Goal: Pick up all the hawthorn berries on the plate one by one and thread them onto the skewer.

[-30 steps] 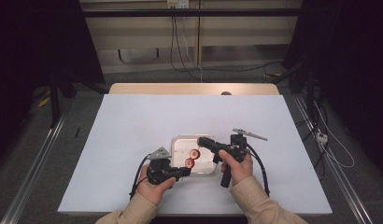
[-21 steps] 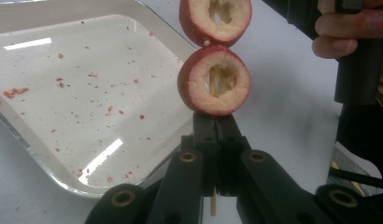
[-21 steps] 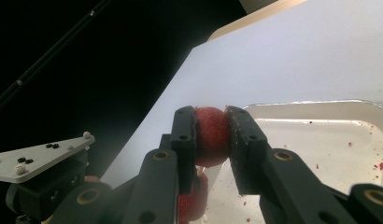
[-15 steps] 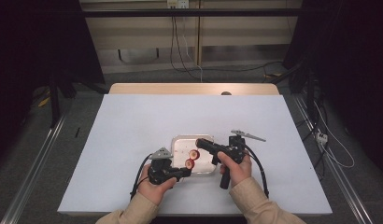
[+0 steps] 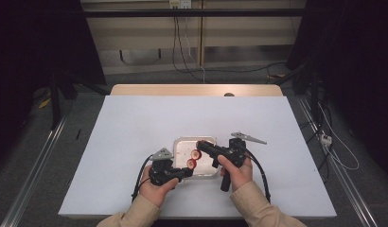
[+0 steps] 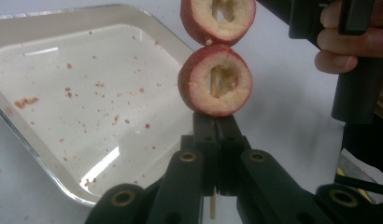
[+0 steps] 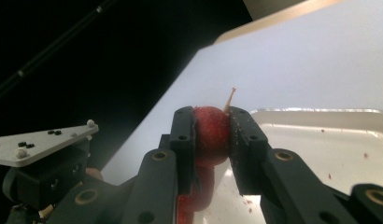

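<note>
No writing or label can be read on anything here. Over the near right corner of the clear tray (image 5: 182,144), the left gripper (image 6: 216,122) is clamped on the thin wooden skewer (image 6: 212,205) just below the lower red fruit slice (image 6: 215,80), while the right gripper (image 7: 212,125) squeezes the upper red fruit slice (image 7: 211,133) threaded on the same stick. The tray sits toward the front middle of the white surface (image 5: 135,118), with open room left, right and behind.

A white table (image 5: 135,123) stands on grey floor (image 5: 36,156) (dark surroundings, cables behind).
</note>
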The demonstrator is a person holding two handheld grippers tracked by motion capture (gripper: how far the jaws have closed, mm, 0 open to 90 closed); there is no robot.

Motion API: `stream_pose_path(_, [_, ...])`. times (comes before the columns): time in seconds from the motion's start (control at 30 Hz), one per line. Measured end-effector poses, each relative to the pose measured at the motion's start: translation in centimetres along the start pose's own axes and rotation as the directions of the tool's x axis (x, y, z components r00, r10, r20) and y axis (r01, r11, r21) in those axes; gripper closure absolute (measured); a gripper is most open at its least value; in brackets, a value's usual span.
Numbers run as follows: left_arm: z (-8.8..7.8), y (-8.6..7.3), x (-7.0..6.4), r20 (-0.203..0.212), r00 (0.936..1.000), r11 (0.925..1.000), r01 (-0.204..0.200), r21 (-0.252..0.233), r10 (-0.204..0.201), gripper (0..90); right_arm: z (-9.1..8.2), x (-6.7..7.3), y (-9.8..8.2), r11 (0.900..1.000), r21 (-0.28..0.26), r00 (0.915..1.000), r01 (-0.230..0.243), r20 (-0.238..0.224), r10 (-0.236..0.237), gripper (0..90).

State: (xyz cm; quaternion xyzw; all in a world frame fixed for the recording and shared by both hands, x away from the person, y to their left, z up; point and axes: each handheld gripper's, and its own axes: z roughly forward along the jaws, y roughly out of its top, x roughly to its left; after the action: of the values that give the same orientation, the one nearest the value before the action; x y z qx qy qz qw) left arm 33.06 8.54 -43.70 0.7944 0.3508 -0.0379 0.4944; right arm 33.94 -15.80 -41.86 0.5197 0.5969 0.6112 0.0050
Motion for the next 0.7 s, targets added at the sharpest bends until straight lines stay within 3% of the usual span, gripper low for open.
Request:
stream_pose_path(0.07, [-0.1, 0.1, -0.1, -0.001, 1.0000, 0.9998, 0.006, -0.019, -0.006, 89.5, -0.2, 0.2, 0.2, 0.999, -0.028, 0.9998, 0.016, -0.011, -0.016, 72.9])
stream_pose_path(0.13, [-0.4, 0.2, 0.0, -0.021, 0.9997, 0.9992, 0.012, -0.039, -0.013, 89.5, -0.1, 0.4, 0.2, 0.998, -0.027, 0.9979, 0.063, -0.016, -0.063, 68.3])
stream_pose_path(0.2, [-0.6, 0.3, 0.4, -0.031, 0.9988, 0.9977, 0.035, -0.059, -0.037, 89.4, -0.2, 0.5, 0.3, 0.995, -0.032, 0.9950, 0.099, -0.008, -0.100, 53.7])
stream_pose_path(0.27, [-0.8, 0.3, 0.7, -0.032, 0.9981, 0.9963, 0.049, -0.070, -0.052, 89.3, -0.5, 0.5, 0.4, 0.994, -0.027, 0.9944, 0.105, 0.007, -0.105, 37.5])
stream_pose_path(0.37, [-1.1, 0.5, 0.7, -0.046, 0.9976, 0.9952, 0.048, -0.085, -0.052, 89.2, -1.0, 0.2, 0.8, 0.993, -0.034, 0.9937, 0.112, 0.012, -0.112, 26.1])
stream_pose_path(0.5, [-1.2, 0.7, 1.2, -0.057, 0.9947, 0.9923, 0.080, -0.094, -0.085, 89.0, -1.7, -0.4, 1.0, 0.988, -0.025, 0.9880, 0.152, 0.034, -0.151, 19.3])
stream_pose_path(0.7, [-1.4, 1.3, 1.9, -0.065, 0.9909, 0.9878, 0.110, -0.109, -0.118, 88.8, -2.9, -1.5, 0.7, 0.981, -0.013, 0.9790, 0.192, 0.071, -0.191, 16.4])
